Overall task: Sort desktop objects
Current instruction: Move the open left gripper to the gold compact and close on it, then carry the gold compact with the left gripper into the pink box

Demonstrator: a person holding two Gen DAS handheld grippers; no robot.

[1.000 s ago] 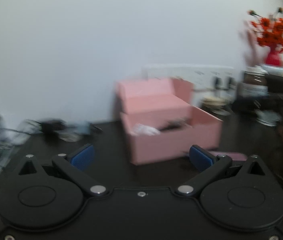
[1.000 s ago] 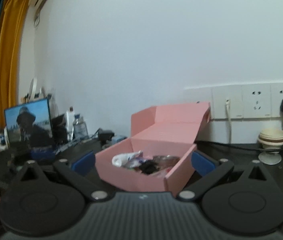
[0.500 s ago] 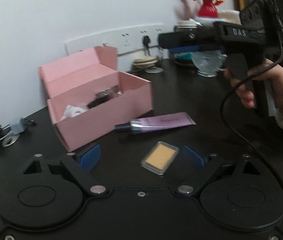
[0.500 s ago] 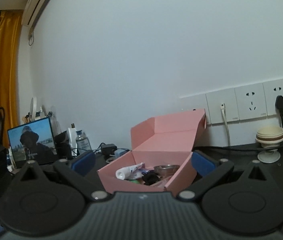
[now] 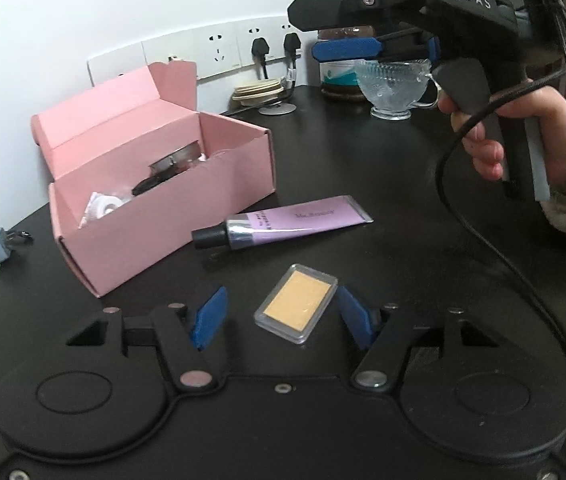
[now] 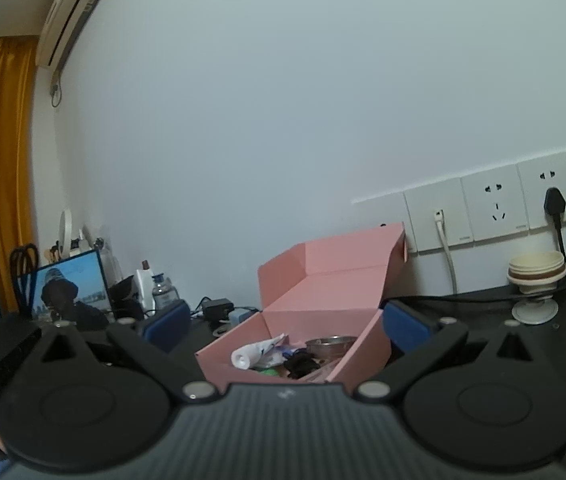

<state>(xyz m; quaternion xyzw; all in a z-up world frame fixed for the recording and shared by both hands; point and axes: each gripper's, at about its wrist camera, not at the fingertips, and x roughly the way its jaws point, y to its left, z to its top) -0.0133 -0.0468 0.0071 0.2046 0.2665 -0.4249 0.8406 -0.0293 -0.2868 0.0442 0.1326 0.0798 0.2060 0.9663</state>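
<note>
The left hand-held gripper [image 5: 281, 316] sits low in the bottom middle of its frame, just above the dark surface [image 5: 403, 184]. Its blue fingers [image 5: 207, 318] are spread wide, and nothing is held. A small clear case with tan powder [image 5: 297, 307] lies flat on the surface between the two fingers. I cannot tell if the fingers touch it.

Just past the case, near the middle of the frame, a purple tube [image 5: 283, 227] with a black cap lies on its side. To the left of the tube is an open pink box [image 5: 163, 196], with its lid standing up behind it. Inside the box I see a white tube, a round metal thing and some dark bits.

In the upper right of the left view, a hand [image 5: 523, 132] in a fluffy white sleeve holds the right hand-held gripper [image 5: 347, 49] up in the air. A black cable hangs from it. Behind it a glass cup [image 5: 393, 88] stands on the surface.

In the right view, the right hand-held gripper [image 6: 285, 322] is wide too, and holds nothing. The pink box [image 6: 323, 292] shows between its blue fingers, farther back. White wall sockets [image 6: 491, 208] are at the right of the frame. A framed photo [image 6: 69, 290] stands at the left.
</note>
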